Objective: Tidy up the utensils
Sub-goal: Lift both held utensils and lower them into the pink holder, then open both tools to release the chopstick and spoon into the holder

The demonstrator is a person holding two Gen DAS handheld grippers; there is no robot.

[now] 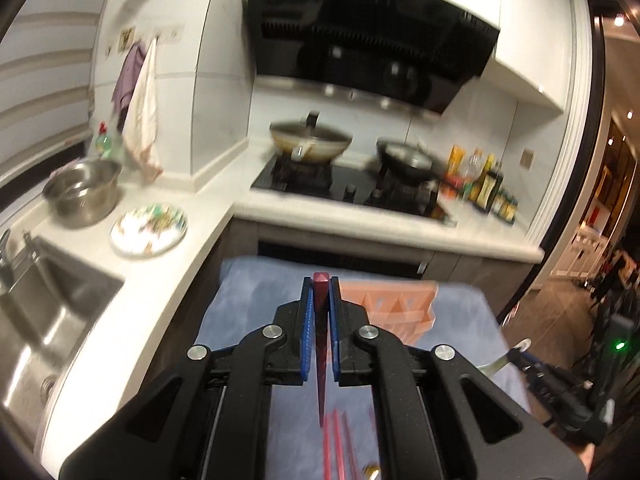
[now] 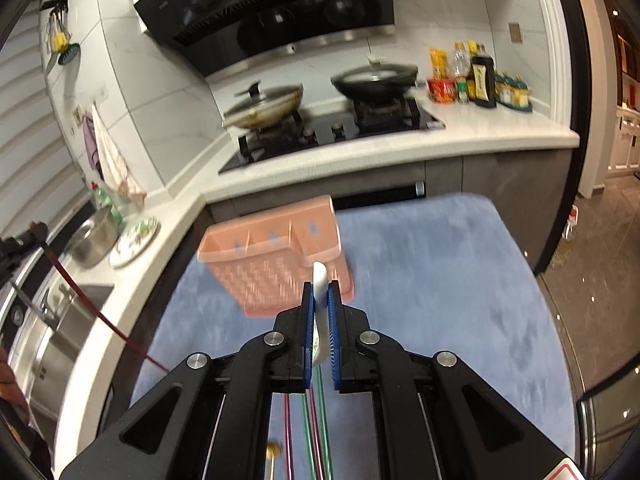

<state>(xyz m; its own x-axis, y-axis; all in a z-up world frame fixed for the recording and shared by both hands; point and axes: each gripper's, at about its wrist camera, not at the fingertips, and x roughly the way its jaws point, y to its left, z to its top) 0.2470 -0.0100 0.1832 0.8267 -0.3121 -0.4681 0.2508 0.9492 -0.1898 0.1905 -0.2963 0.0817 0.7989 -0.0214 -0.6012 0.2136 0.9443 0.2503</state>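
Pink utensil basket (image 2: pixel 276 264), compartments unfilled

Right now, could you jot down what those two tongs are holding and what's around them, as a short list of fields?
left tongs: shut on dark red chopstick
right tongs: shut on white spoon handle
holder: pink slotted basket, ahead of both tongs
surface: blue mat
still lying on mat: red and green chopsticks
behind: stove, two pans
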